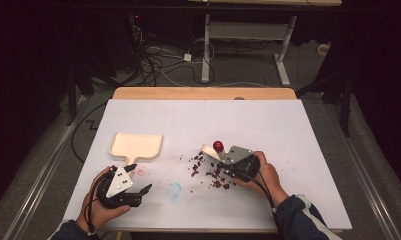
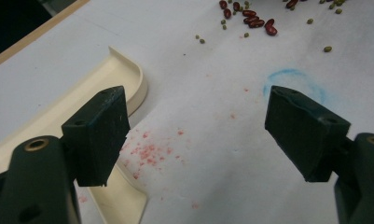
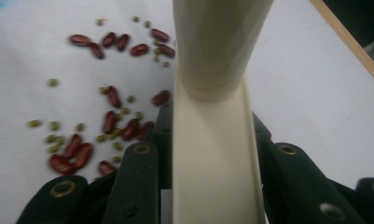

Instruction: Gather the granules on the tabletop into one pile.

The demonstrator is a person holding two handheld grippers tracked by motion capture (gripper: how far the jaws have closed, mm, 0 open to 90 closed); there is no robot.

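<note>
Sweeping tool clamped above scattered beans

Gripping a cream brush (image 3: 212, 140) by its handle, the right gripper (image 1: 236, 167) has its jaws pressed onto it; the handle's long axis runs straight out between them, its far end toward the beans (image 1: 213, 175) on the white table (image 1: 288, 150). Nearer the front edge at left, the left gripper (image 1: 133, 185) has its jaws spread with nothing between them. Just beyond it lies the cream dustpan (image 1: 136, 145), handle toward the person, open mouth facing away.

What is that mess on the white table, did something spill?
Yes. Dark red beans and small green beans lie scattered loose on the white table, beside the right gripper, whose jaws grip a cream plastic brush handle. The cream plastic dustpan sits apart, with no beans in it.
</note>
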